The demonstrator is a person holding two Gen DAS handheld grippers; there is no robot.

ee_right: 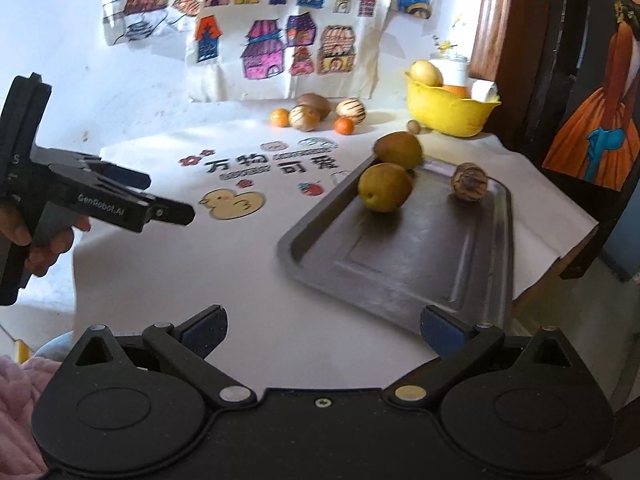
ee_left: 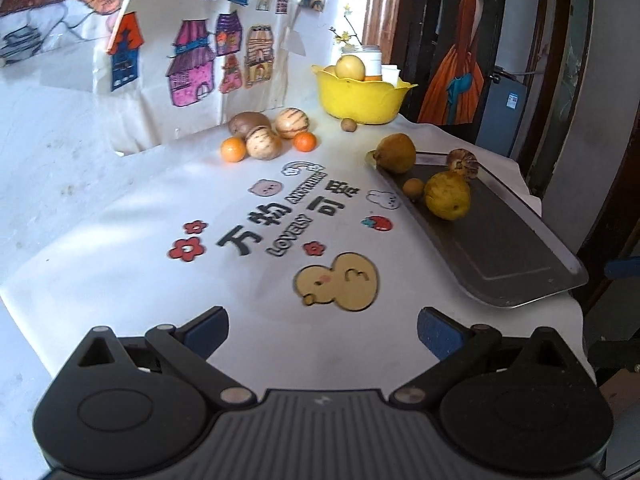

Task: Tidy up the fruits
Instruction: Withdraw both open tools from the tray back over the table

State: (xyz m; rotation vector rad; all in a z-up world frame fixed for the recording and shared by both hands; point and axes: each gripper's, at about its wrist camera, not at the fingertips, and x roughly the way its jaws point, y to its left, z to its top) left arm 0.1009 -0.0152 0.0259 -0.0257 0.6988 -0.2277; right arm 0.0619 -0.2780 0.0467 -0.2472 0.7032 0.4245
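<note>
1. Grey metal tray (ee_right: pixel 400 256) holds two pears and a striped fruit.
2. Loose fruit cluster (ee_left: pixel 264 134) lies far ahead on table.
3. Left claw (ee_left: pixel 322 334) spread, empty, nearer cluster.
4. Right claw (ee_right: pixel 322 330) spread, empty, before tray.

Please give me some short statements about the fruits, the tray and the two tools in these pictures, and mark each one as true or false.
1. Both tools are empty and open. True: the left tool and the right tool hold nothing, and their fingers stand wide apart.
2. The dark tray holds no fruit. False: a yellow pear and a striped fruit lie on it.
3. Two oranges lie in the cluster near the drawings. True.
4. The yellow bowl is empty. False: fruit shows above its rim.
5. The small brown fruit lies on the tray. False: it sits on the cloth beside the bowl.
</note>
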